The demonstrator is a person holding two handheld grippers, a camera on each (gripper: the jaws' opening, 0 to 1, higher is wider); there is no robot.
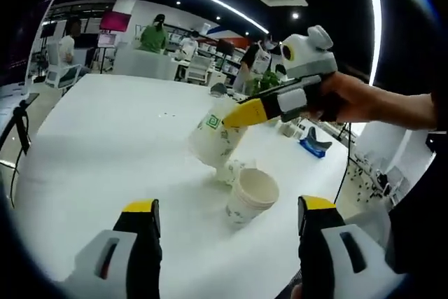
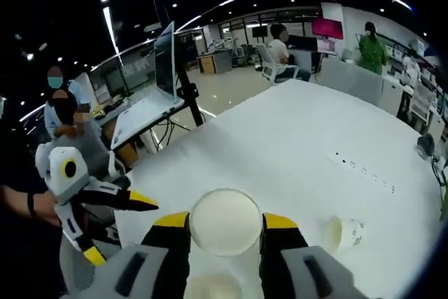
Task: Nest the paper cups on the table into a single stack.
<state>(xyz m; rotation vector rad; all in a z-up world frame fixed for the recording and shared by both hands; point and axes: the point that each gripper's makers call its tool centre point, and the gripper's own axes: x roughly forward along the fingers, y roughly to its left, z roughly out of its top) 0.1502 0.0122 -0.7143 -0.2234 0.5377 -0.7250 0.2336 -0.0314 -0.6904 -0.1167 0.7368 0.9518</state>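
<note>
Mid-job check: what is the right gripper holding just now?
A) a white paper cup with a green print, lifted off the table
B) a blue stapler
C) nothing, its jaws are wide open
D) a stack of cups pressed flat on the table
A: in the left gripper view the right gripper clamps the white paper cup with green print above the white table, over a short stack of white paper cups; the right gripper view shows its rim between the jaws.

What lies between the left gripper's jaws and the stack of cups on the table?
In the left gripper view, only bare white table lies between the open left gripper and the stack of cups.
</note>
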